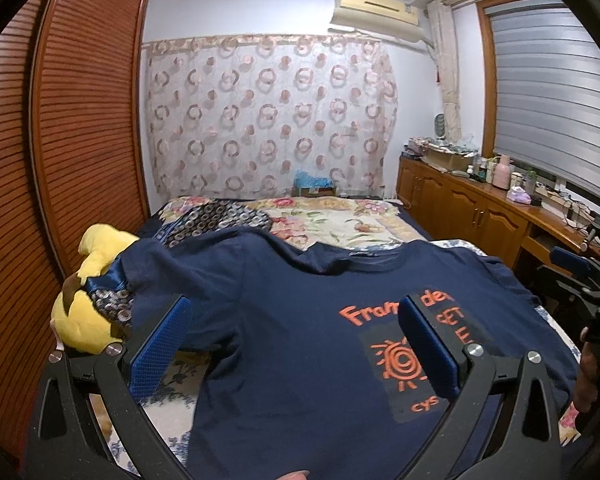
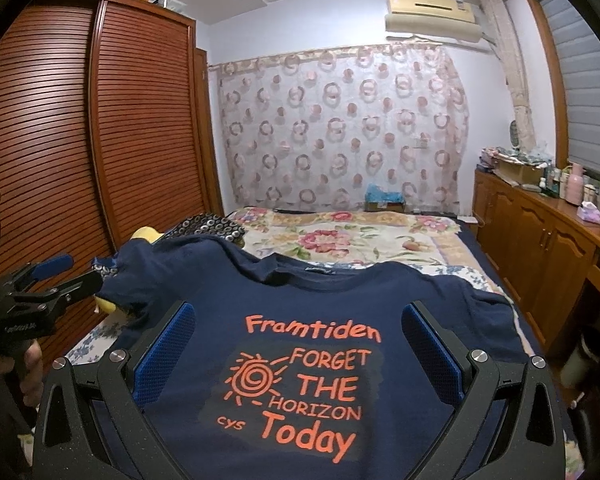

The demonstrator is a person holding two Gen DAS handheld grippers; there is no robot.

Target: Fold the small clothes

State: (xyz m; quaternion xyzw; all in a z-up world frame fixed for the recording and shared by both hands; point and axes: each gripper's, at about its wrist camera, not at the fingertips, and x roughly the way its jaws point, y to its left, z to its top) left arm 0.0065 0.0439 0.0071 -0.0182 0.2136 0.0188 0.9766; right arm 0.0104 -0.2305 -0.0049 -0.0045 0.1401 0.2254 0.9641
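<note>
Both claws gape wide and grip nothing: the left claw (image 1: 294,344) and right claw (image 2: 296,354) hover over a navy T-shirt (image 2: 324,292) spread print-up on the bed (image 2: 364,240). Its left sleeve drapes over a yellow plush toy (image 1: 84,320). Beyond hangs a circle-patterned curtain (image 1: 268,120).
</note>
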